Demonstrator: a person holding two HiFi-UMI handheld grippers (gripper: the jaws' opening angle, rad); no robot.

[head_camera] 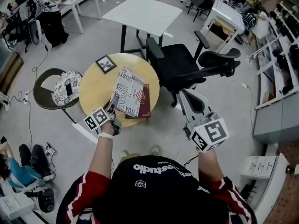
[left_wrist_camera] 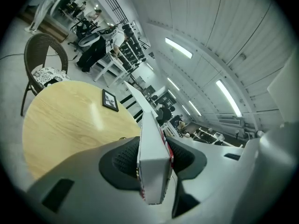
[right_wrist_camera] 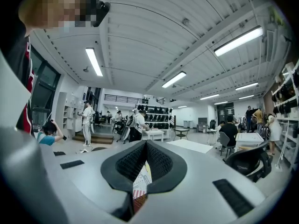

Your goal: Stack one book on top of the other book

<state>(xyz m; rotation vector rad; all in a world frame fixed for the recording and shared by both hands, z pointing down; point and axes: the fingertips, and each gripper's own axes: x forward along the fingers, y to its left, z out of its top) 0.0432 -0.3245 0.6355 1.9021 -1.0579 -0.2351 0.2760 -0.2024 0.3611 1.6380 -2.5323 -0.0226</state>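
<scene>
A white book with black print (head_camera: 128, 90) lies tilted across a dark red book (head_camera: 143, 107) on the round wooden table (head_camera: 96, 90). My left gripper (head_camera: 112, 105) is shut on the white book's near corner. In the left gripper view the book's edge (left_wrist_camera: 152, 162) stands upright between the two dark pads. I cannot tell whether the white book rests on the red one. My right gripper (head_camera: 187, 95) hangs off the table's right side, over the floor, and holds nothing. In the right gripper view its pads (right_wrist_camera: 161, 164) meet at the tip.
A small framed picture (head_camera: 105, 63) lies at the table's far edge. A black office chair (head_camera: 187, 62) stands close behind the table at the right. A wicker chair with a patterned cushion (head_camera: 65, 88) is at the left. A white table (head_camera: 142, 13) stands farther back.
</scene>
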